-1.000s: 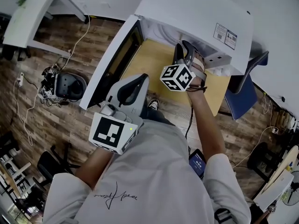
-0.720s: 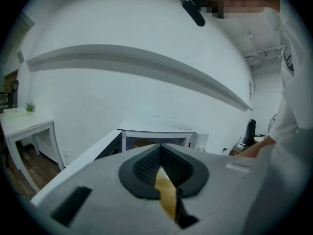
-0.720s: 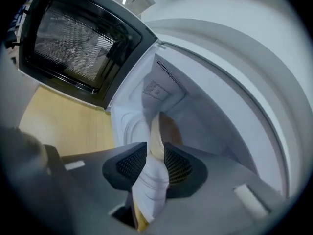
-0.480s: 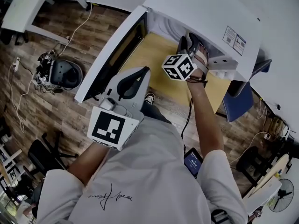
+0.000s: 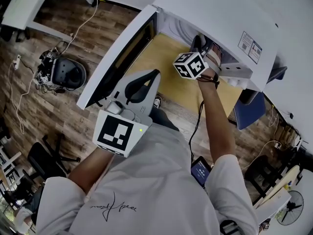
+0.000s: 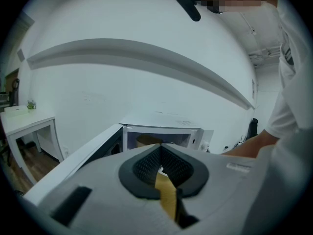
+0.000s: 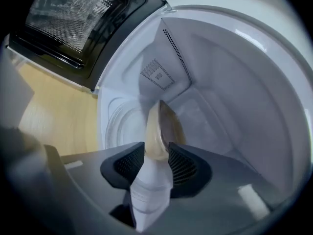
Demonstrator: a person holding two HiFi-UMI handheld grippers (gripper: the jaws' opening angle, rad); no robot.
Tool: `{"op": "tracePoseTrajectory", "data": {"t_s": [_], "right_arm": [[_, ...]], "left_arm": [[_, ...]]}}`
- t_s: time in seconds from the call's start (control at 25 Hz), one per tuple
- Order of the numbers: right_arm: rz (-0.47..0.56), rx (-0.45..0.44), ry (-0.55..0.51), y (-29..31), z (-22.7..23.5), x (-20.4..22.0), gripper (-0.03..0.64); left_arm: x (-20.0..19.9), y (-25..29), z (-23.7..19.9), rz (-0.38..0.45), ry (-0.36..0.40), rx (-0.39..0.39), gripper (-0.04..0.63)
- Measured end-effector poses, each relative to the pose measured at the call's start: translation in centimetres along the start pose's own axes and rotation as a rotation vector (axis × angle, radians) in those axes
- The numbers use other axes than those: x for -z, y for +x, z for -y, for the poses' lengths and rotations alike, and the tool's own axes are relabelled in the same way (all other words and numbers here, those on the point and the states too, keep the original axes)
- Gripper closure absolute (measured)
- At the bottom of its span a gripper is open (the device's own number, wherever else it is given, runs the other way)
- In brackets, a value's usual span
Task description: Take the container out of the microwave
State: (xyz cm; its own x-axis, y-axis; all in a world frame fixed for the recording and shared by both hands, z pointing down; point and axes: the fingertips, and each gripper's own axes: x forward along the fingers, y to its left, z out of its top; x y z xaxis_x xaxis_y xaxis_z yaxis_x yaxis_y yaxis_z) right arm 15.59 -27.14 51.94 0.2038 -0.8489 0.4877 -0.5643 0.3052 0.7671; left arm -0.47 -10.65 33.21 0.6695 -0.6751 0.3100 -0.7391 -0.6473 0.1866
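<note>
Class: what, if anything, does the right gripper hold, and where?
Nothing yet: the right gripper, jaws just opened wider, flanks the container at its rim without pressing.

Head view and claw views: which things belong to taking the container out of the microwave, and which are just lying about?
Job in hand:
microwave; its open door; container inside; right claw, jaws just opening, container between them, not gripped.

Lying about:
blue chair; white desk; black device on the floor.
</note>
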Motion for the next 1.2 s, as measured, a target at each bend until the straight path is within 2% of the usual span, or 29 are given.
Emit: {"op": "tracePoseTrajectory", "data": {"t_s": [0.6, 1.2], "right_arm": [[-0.002, 0.069, -0.078, 2.2, 1.4, -0.5, 0.462], [-0.008, 0.086, -0.103, 1.7, 1.6, -0.9, 0.555]], "left_arm": [[0.3, 0.6, -0.2, -0.023, -0.007, -0.004, 0.597], [0.3, -0.1, -0.5, -0.021, 0.000, -0.007, 0.595]]}}
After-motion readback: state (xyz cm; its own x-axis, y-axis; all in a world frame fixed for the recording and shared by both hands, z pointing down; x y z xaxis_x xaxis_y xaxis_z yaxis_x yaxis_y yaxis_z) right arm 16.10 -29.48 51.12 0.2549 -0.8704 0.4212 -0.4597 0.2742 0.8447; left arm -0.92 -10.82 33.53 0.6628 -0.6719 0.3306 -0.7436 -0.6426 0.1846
